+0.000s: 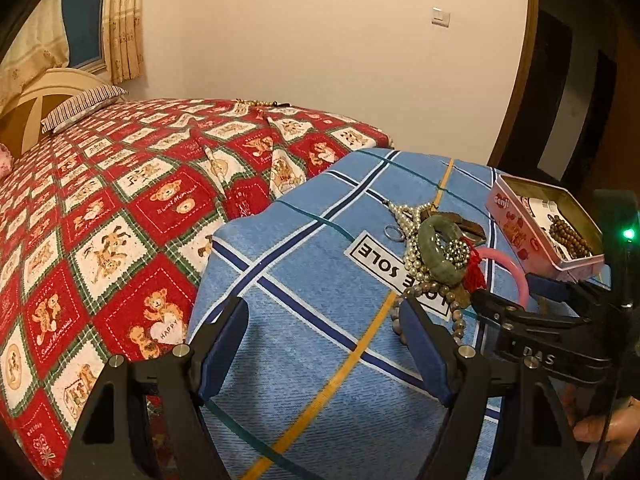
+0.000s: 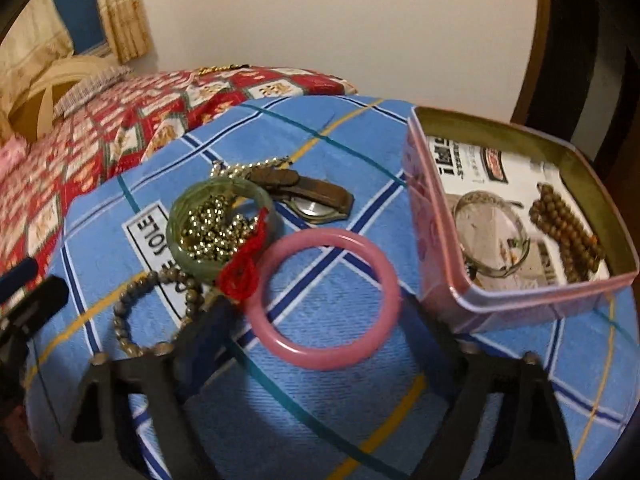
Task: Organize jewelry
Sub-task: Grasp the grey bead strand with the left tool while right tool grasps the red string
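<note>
A pile of jewelry lies on a blue checked cloth (image 2: 320,392): a green jade bangle (image 2: 180,216) around a beaded chain, a red tassel (image 2: 240,276), a pink bangle (image 2: 324,296), a grey bead bracelet (image 2: 132,320), a pearl necklace (image 1: 408,220) and a watch (image 2: 316,200). An open pink tin (image 2: 520,296) at the right holds a brown bead bracelet (image 2: 568,232). My right gripper (image 2: 324,320) is open, its fingers on either side of the pink bangle. My left gripper (image 1: 324,344) is open and empty, left of the pile.
The cloth lies on a bed with a red teddy-bear quilt (image 1: 120,208). A striped pillow (image 1: 80,104) and headboard are at the far left. A few beads (image 1: 256,103) lie at the quilt's far edge. A wall and dark doorway are behind.
</note>
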The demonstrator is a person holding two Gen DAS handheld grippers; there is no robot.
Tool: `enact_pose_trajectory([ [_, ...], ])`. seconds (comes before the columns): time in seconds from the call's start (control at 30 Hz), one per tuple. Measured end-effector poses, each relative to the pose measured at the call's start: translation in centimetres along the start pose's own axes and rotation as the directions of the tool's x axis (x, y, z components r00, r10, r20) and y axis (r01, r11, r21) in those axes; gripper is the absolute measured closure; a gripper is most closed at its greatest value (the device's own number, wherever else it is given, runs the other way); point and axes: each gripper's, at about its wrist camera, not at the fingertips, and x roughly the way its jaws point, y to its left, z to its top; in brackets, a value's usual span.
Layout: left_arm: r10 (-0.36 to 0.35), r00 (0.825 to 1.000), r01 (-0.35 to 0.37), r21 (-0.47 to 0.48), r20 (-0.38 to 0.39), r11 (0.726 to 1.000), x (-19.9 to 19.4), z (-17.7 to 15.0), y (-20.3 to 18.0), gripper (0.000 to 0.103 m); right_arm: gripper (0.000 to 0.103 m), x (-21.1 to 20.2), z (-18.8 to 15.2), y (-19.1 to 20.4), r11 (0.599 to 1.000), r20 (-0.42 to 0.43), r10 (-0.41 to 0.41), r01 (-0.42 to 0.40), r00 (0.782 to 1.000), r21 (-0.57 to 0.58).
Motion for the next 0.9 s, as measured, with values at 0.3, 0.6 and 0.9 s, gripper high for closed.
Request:
enact_pose_trajectory([
  [0.3,-0.056,0.998,0.058,0.078,-0.023,0.995,0.2,-0.3,-1.8,0.025,0.023,-2.1,-2.1,-1.8,0.991,0.029,0.131,-0.131,0.991,-0.001],
  [0.6,-0.108,0.987,0.126,0.155,-0.122,0.98,2.3,-0.5,-5.3,0.025,0.022,-4.9,-4.1,-3.3,0.979,0.11,0.203,-0.205,0.973,0.014],
  [0.9,-0.088,0.977,0.119,0.154,-0.196,0.981,4.7,0.2,-6.8,0.025,0.021,-4.2,-4.2,-5.4,0.975,0.072,0.183,-0.19,0.98,0.116],
])
